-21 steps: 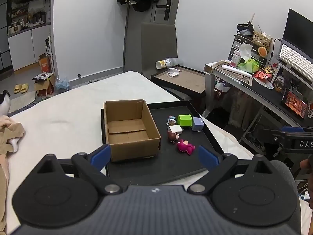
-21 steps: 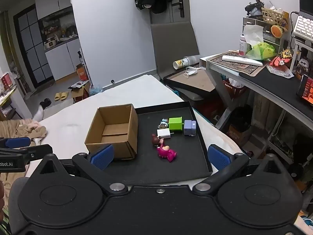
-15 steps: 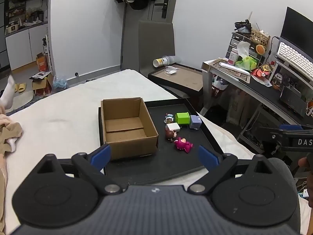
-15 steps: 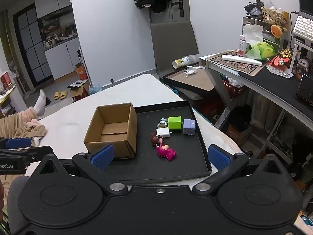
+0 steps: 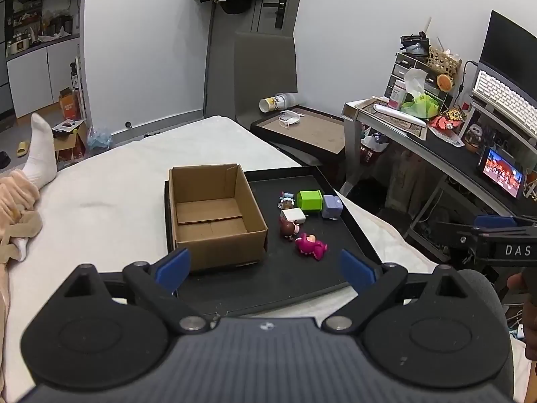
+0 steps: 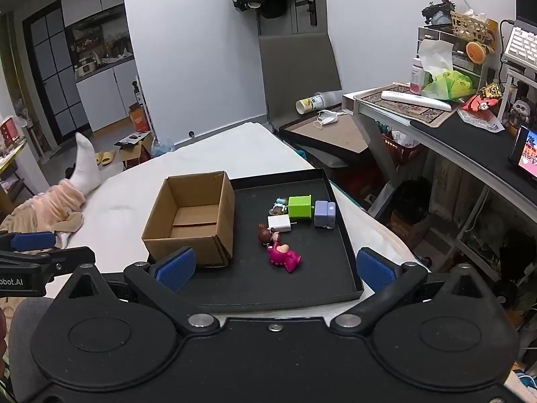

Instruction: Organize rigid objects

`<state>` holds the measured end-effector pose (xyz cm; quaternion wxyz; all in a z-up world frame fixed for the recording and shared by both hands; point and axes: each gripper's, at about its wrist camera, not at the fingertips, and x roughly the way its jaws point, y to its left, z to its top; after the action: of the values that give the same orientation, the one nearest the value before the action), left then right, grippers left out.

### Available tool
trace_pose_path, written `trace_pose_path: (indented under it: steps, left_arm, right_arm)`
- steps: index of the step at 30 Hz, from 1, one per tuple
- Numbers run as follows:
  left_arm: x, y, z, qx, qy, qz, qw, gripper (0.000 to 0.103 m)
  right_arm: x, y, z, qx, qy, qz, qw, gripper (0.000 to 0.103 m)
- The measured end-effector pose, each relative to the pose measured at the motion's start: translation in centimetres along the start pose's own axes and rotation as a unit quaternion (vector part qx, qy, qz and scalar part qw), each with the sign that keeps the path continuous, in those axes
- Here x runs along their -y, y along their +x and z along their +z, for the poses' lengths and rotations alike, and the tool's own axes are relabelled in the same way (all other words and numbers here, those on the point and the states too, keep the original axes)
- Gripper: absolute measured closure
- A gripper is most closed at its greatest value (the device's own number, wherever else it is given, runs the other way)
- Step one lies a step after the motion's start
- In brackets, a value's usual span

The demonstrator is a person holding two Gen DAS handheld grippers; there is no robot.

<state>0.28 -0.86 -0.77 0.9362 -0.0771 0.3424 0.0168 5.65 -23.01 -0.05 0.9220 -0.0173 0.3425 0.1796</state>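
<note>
Task looks unstarted; open brown cardboard box point(image 5: 214, 213) sits empty on the shallow black plastic tray point(image 5: 295, 278) on the white bed, ahead of the left tongs point(image 5: 265, 265) and slightly to their left; left tongs spread wide, holding nothing; right tongs point(image 6: 273, 267) likewise agape and empty. All toys lie loose on the tray floor ahead of the right tongs: magenta bear figure point(image 6: 283, 257) nearest, brown doll figure point(image 6: 264, 233) touching it, white rectangular block point(image 6: 279, 223), green cube point(image 6: 299, 207), lavender cube point(image 6: 325, 214), small blue-brown figurine point(image 6: 279, 205) farthest. Judging by that, six pieces are left to box; none gripped.
</note>
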Motion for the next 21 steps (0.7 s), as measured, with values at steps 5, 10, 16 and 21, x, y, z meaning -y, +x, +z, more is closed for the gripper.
trace_pose_path:
  steps: [5,10,16,21]
  left_arm:
    - [-0.01,0.04,-0.15,-0.001,0.002,-0.001,1.0,0.008]
    - [0.02,0.16,-0.11,-0.003,0.003,-0.003,1.0,0.008]
    - [0.12,0.2,-0.22,-0.003,0.005,-0.005,1.0,0.008]
    - [0.25,0.26,-0.14,-0.005,0.005,-0.005,1.0,0.008]
  right_arm:
    - [0.01,0.06,-0.07,0.001,0.001,-0.001,1.0,0.0]
    - [-0.03,0.07,-0.13,0.003,0.0,-0.004,1.0,0.0]
    - [0.01,0.01,-0.06,0.002,-0.001,-0.003,1.0,0.0]
    - [-0.07,-0.04,-0.14,0.002,-0.001,-0.003,1.0,0.0]
